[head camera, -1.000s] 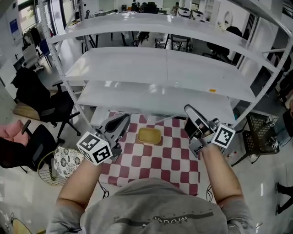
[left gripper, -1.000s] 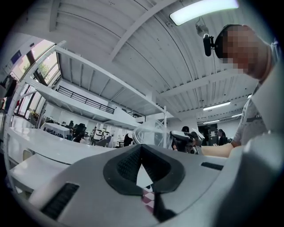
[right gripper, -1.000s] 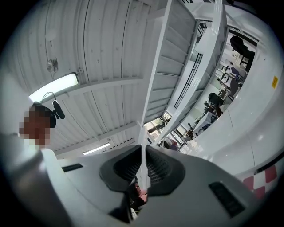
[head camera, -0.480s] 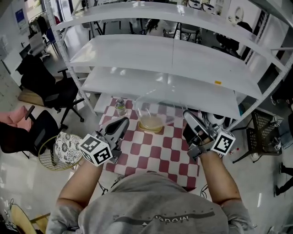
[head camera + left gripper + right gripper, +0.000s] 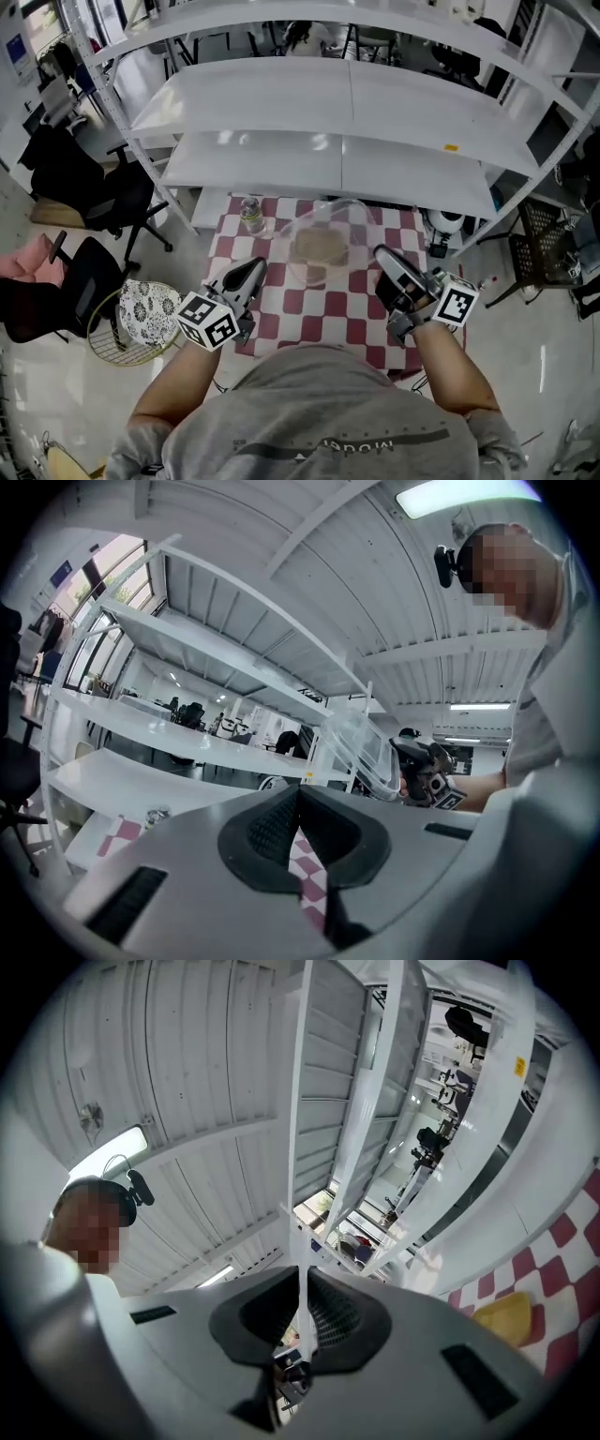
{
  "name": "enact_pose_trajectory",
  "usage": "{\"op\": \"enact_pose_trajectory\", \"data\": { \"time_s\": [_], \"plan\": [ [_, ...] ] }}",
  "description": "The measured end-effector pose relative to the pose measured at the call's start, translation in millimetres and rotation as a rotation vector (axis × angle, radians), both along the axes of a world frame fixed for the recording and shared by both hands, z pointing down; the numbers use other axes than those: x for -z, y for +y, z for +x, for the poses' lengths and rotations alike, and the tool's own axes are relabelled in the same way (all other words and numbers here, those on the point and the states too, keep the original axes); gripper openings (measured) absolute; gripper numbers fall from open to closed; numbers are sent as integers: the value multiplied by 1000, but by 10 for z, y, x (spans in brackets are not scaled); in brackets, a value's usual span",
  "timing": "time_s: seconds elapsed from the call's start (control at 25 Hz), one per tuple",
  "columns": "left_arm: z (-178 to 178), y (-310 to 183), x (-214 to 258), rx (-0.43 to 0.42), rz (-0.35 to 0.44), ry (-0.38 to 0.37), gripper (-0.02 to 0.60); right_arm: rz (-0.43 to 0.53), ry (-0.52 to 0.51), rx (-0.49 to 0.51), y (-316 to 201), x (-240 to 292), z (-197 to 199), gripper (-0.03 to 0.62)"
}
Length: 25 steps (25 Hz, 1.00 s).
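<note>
Though tilted, clear domed lid (image 5: 328,242).

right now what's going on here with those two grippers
A person holds a gripper in each hand over a checked table. The right gripper is shut on the edge of a clear plastic lid, held up above a yellow block on the table. The left gripper is shut and empty, off to the side.

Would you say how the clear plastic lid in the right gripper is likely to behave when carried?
The clear plastic lid looks thin-walled, so probably light and somewhat flexible. The right gripper pinches only its edge, so it may sag or swing. Its glossy surface suggests it could slip from a loose grip.
</note>
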<state>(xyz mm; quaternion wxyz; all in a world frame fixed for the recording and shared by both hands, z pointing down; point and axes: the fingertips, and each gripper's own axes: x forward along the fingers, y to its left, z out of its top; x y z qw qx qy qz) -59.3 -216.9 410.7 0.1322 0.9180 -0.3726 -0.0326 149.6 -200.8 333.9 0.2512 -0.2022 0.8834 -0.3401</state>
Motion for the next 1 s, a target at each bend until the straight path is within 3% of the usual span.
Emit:
{"op": "enact_pose_trajectory", "data": {
  "time_s": [0.44,1.0],
  "plan": [
    [-287,-133,-864,-71,-198,-6,0,-200,21,-98,-42,-882,-285,43],
    [-152,-163,-1728,-85,-395,-47,0,-410,64,-116,-125,-1967,-226,43]
  ]
}}
